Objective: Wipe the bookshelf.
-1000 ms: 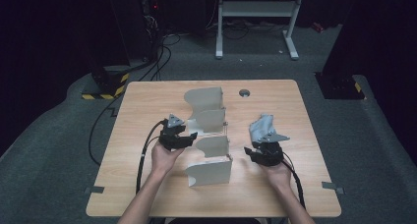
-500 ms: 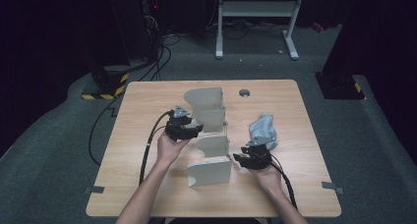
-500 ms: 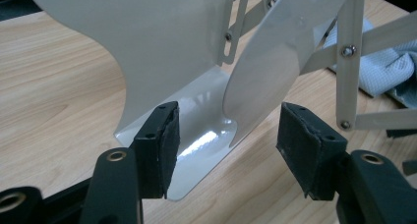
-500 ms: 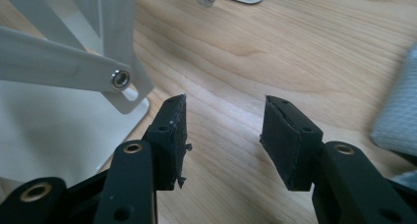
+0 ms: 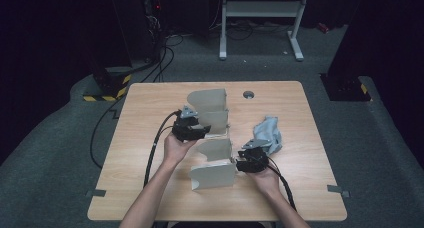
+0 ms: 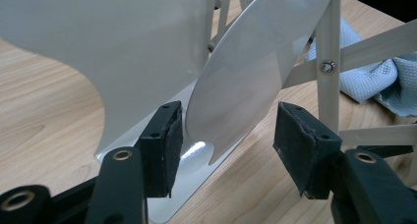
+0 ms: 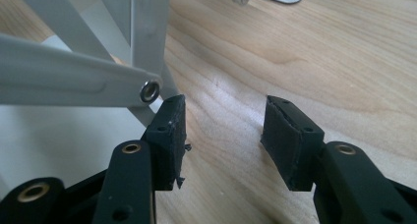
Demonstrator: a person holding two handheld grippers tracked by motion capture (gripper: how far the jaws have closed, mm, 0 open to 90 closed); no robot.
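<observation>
On the wooden table the folding rack stands between my hands, its long axis running away from me, and my left gripper, jaws apart around a curved panel, is nearer than my released right gripper.

Both tools closer against the folding rack.
</observation>
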